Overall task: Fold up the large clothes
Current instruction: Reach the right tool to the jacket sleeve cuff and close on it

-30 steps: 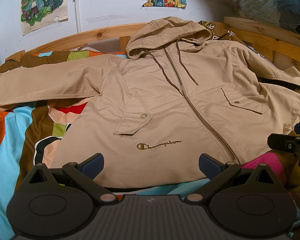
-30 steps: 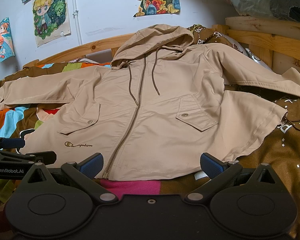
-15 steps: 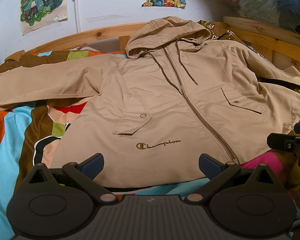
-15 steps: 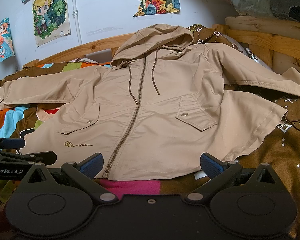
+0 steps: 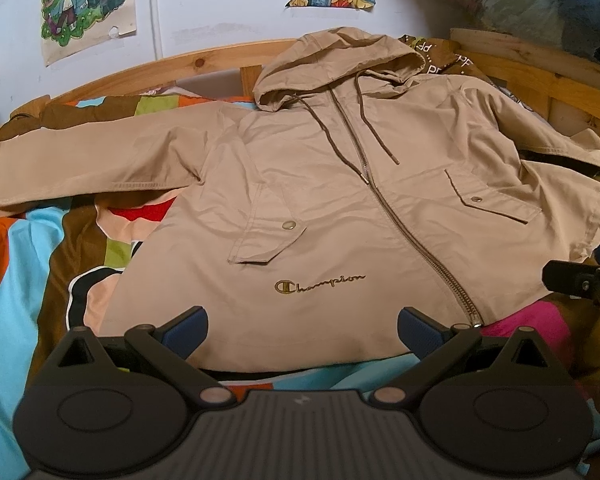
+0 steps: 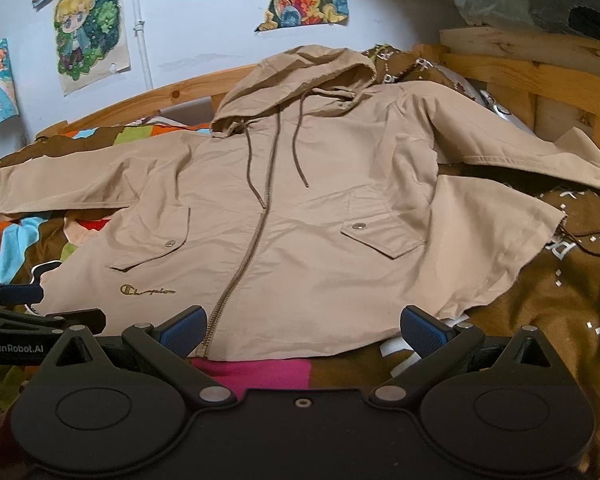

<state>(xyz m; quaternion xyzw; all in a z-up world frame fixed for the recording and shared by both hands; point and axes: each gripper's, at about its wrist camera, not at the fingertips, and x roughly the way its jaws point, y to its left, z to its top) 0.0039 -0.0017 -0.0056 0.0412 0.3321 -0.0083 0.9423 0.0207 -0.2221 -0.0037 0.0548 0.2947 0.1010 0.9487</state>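
Observation:
A beige hooded zip jacket (image 5: pixel 340 208) (image 6: pixel 300 216) lies flat and face up on the bed, zipped, hood toward the headboard, both sleeves spread out sideways. My left gripper (image 5: pixel 302 328) hovers open just before the hem on the logo side, nothing between its blue pads. My right gripper (image 6: pixel 304 330) is open too, near the hem by the zipper's bottom end and the other half of the jacket. Each gripper shows at the edge of the other's view: the right gripper (image 5: pixel 584 280) and the left gripper (image 6: pixel 28 312).
A patchwork bedspread (image 5: pixel 16 280) of many colours covers the bed; a brown patterned blanket (image 6: pixel 560 320) lies on the right. A wooden headboard (image 5: pixel 204 64) and side rail (image 6: pixel 520 72) border the bed. Posters (image 5: pixel 84 4) hang on the white wall.

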